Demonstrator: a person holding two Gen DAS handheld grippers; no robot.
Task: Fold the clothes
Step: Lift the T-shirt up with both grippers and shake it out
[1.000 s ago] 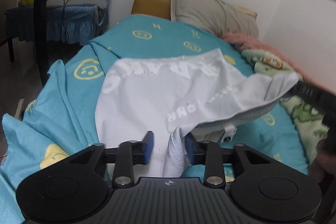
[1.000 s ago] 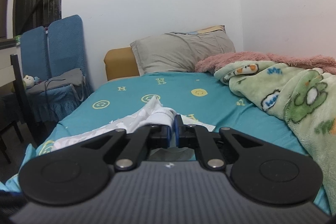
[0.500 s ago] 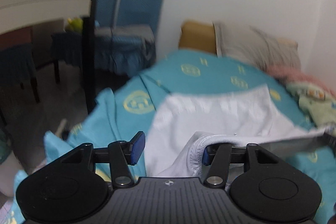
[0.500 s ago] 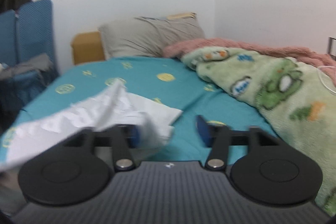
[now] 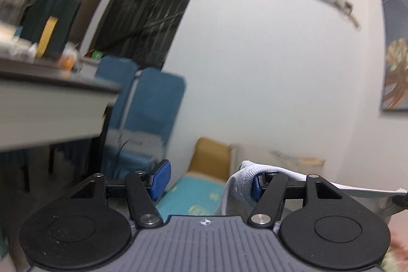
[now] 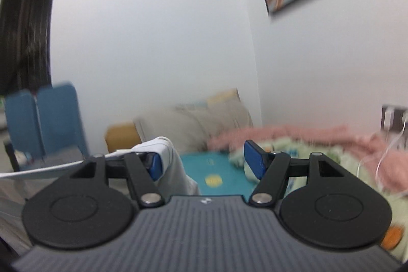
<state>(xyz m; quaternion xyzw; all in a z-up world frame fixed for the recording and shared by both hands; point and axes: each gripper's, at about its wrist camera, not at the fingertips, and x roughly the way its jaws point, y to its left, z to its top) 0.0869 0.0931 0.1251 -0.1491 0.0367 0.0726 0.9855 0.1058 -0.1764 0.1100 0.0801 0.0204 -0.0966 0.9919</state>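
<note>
A white garment [image 5: 244, 170] with a ribbed hem hangs hooked over the right finger of my left gripper [image 5: 207, 182]. That gripper's jaws are opening wide, and no pad presses on the cloth. In the right wrist view the same white garment [image 6: 170, 159] is draped over the left finger of my right gripper [image 6: 204, 162], which stands open with a bare gap between its blue pads. Both grippers point level, high above the teal bed sheet [image 6: 214, 170]. The cloth stretches sideways between the two grippers, and most of it is hidden below the frames.
A grey pillow [image 6: 199, 126] and a mustard cushion [image 5: 211, 157] lie at the head of the bed. Green and pink blankets [image 6: 357, 170] fill its right side. Blue chairs [image 5: 153, 106] and a cluttered table [image 5: 51, 103] stand to the left.
Both grippers rose from the bed and tipped up to level. The right one went from shut on the garment to open, the left one widened. The cloth came up hooked on one finger of each.
</note>
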